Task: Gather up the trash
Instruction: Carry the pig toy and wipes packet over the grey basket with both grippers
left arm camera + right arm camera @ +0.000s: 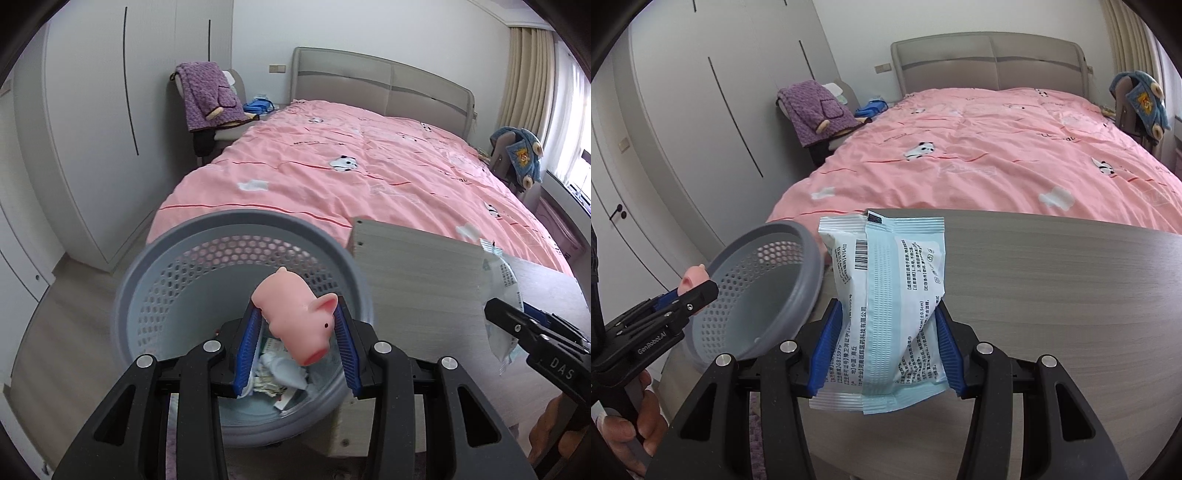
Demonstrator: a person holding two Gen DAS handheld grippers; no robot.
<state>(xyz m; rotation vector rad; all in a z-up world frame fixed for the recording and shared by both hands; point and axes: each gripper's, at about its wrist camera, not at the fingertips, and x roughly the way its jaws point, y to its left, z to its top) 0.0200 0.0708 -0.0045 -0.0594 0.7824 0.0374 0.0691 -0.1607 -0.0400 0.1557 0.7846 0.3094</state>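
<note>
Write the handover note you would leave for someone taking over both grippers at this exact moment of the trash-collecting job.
Left gripper: shut on the pink pig toy, held above the open grey basket.
Right gripper: shut on the blue-and-white packet, over the wooden table, right of the basket.
Done: crumpled paper and wrappers already lie in the basket's bottom.
Left: release the pig into the basket, then bring the packet over the rim and drop it in. No other trash shows on the table from these views.
</note>
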